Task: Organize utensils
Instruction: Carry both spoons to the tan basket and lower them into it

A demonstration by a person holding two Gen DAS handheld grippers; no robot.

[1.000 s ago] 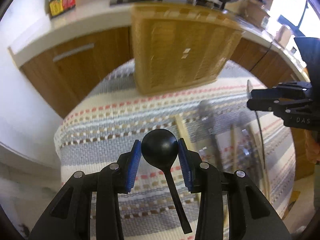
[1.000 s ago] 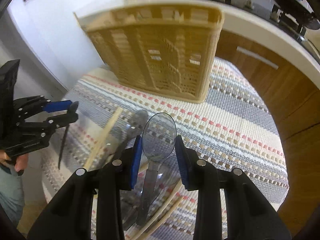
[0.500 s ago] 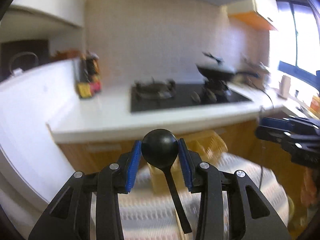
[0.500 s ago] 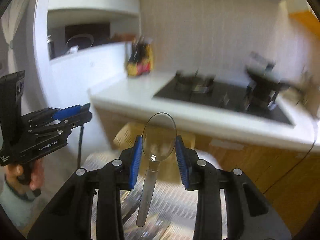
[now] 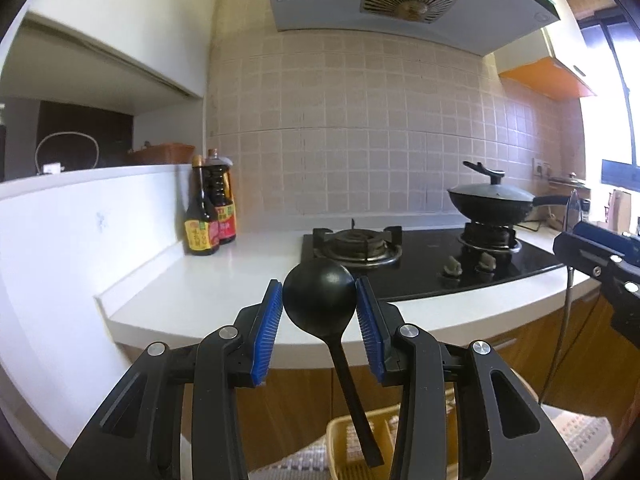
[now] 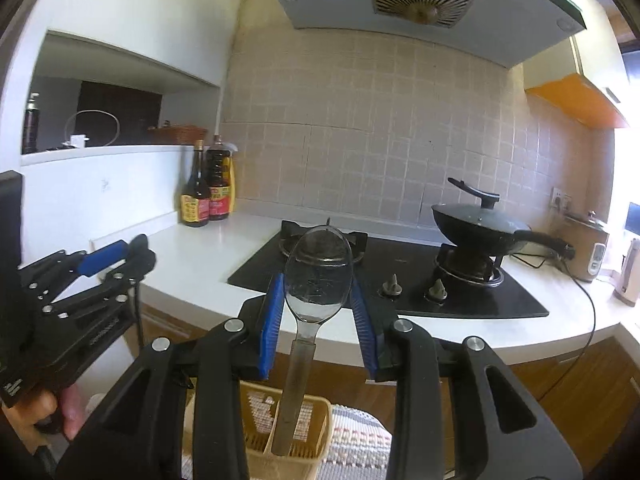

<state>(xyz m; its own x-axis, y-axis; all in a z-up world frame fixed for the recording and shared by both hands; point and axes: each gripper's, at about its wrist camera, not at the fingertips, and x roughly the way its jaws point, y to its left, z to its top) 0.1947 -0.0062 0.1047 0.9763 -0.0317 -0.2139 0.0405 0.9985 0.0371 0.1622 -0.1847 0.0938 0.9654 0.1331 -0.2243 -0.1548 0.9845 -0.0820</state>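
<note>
My left gripper (image 5: pixel 319 307) is shut on the bowl of a black plastic spoon (image 5: pixel 320 304), whose handle hangs down toward the tan slotted utensil basket (image 5: pixel 352 440) low in the left wrist view. My right gripper (image 6: pixel 318 304) is shut on the bowl of a clear plastic spoon (image 6: pixel 318 276); its handle points down over the same basket (image 6: pixel 296 432). Both grippers are held high and point nearly level at the kitchen counter. The left gripper also shows at the left edge of the right wrist view (image 6: pixel 132 258), the right one at the right edge of the left wrist view (image 5: pixel 572 240).
Behind stands a white counter (image 5: pixel 224 276) with a black gas hob (image 5: pixel 420 260), a lidded black wok (image 5: pixel 492 200) and two sauce bottles (image 5: pixel 210 208). The striped woven cloth (image 6: pixel 360 440) lies under the basket. A person's hand (image 6: pixel 48 412) holds the left gripper's handle.
Both grippers rose and tilted up from looking down at the cloth to facing the counter and wall. The basket dropped to the bottom of both views. Each spoon stayed gripped.
</note>
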